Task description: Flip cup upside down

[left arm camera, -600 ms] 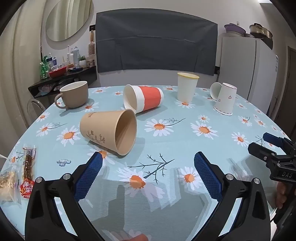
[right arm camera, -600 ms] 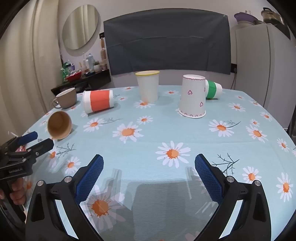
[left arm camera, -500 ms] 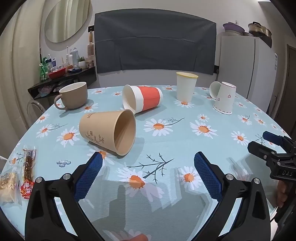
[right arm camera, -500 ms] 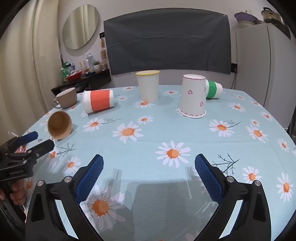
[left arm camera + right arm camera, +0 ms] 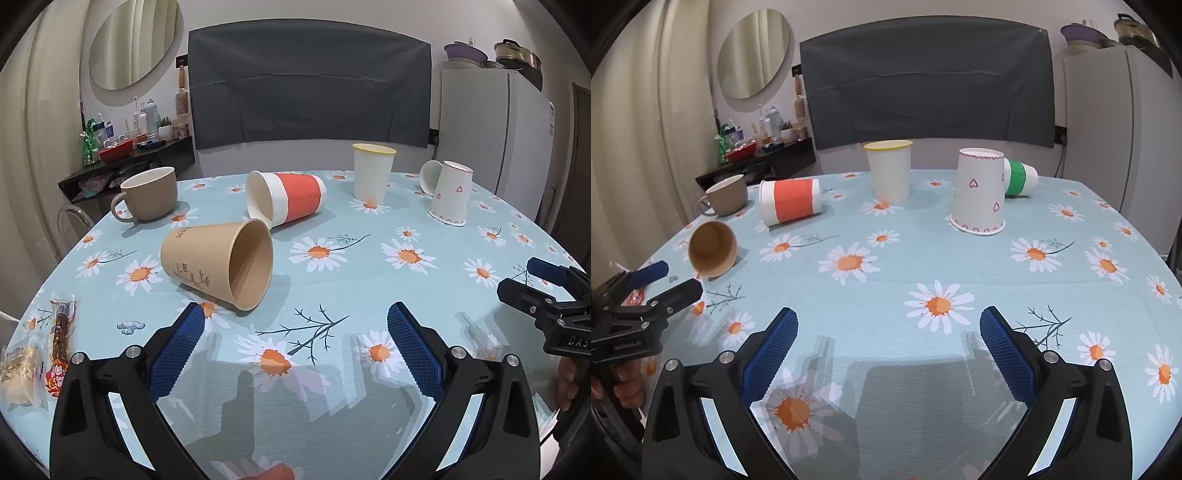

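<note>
Both grippers hover level above the desk (image 5: 369,424), jaws spread and empty: the left gripper (image 5: 291,332) faces the brown cup (image 5: 207,262) lying on its side just ahead, while the right gripper (image 5: 886,336) faces bare cloth, well short of that cup at far left.

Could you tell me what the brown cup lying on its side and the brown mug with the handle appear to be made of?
Brown cup: probably kraft paper, matte, with a thin rolled rim and printed motif. Brown mug: likely glazed ceramic, with thick walls, a moulded handle and a pale glossy interior.
</note>
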`<state>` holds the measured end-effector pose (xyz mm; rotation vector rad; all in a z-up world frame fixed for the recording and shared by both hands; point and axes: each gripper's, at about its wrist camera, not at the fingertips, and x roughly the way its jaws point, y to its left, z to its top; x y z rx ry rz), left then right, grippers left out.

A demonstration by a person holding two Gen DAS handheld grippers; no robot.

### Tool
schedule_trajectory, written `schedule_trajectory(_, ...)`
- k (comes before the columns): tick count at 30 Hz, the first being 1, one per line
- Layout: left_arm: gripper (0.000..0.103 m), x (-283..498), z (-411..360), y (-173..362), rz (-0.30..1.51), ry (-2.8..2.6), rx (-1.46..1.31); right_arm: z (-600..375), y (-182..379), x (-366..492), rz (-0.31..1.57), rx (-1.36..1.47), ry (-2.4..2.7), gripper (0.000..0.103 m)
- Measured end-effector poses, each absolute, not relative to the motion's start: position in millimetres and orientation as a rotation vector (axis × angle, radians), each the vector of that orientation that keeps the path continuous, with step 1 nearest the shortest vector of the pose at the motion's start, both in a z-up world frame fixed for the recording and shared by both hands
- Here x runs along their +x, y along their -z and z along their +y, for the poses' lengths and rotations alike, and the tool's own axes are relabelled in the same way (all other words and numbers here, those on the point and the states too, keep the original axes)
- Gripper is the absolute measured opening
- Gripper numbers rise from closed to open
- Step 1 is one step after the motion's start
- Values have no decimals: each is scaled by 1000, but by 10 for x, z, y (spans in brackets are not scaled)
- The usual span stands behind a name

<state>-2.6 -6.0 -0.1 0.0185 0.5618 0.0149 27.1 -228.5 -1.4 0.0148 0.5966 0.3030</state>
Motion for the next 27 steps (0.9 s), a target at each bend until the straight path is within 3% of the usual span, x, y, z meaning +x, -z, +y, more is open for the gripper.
schedule_trajectory(27,97,-51,-61,-17,552,-27,17,-2303,15,280,594,18,-296,95)
